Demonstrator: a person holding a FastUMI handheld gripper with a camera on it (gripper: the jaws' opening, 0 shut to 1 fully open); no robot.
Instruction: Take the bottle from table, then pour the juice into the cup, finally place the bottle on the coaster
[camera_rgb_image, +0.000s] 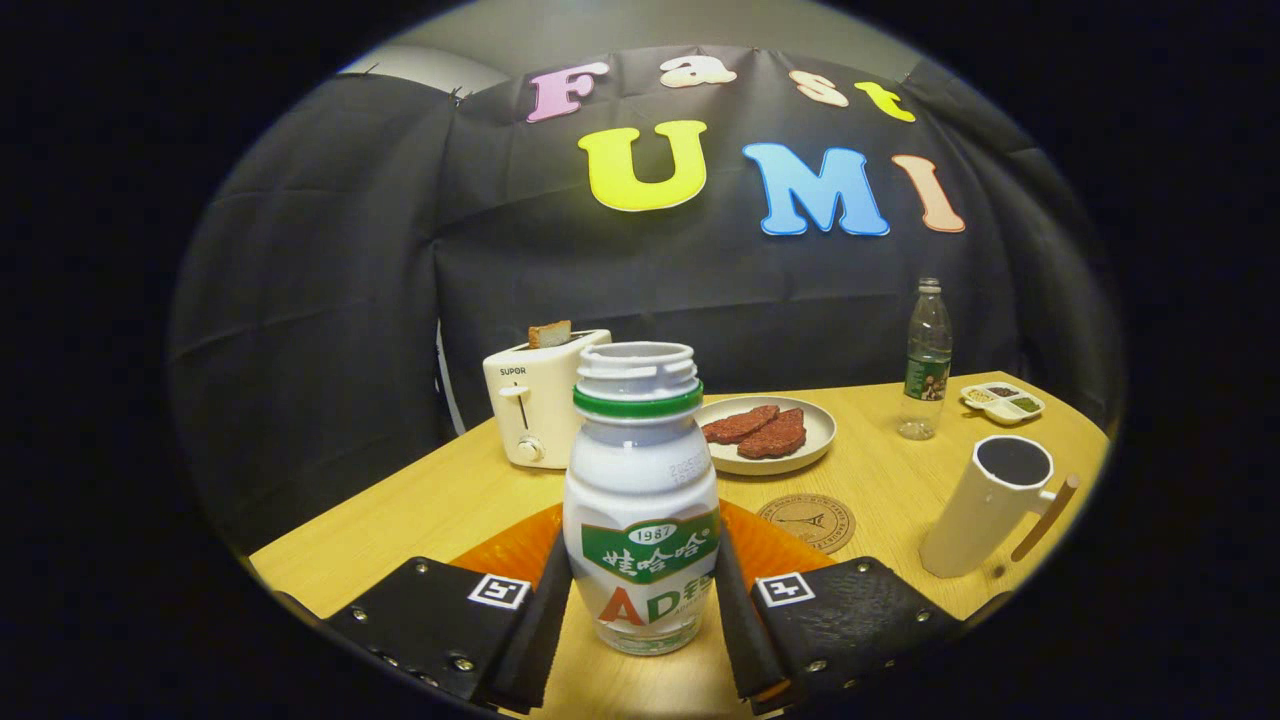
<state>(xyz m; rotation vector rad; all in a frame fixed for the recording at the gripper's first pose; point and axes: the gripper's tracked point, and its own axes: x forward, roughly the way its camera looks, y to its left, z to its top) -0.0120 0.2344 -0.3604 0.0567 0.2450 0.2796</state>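
My gripper (640, 610) held the open bottle (640, 500) upright; any early tilt risked spilling juice short of the cup (985, 510).

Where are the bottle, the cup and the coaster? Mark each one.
bottle (640, 500), gripper view, on its white body above the label, between the gripper (640, 610) fingers.
cup (985, 515), gripper view, on its outer wall.
coaster (810, 520), gripper view, on its printed top.
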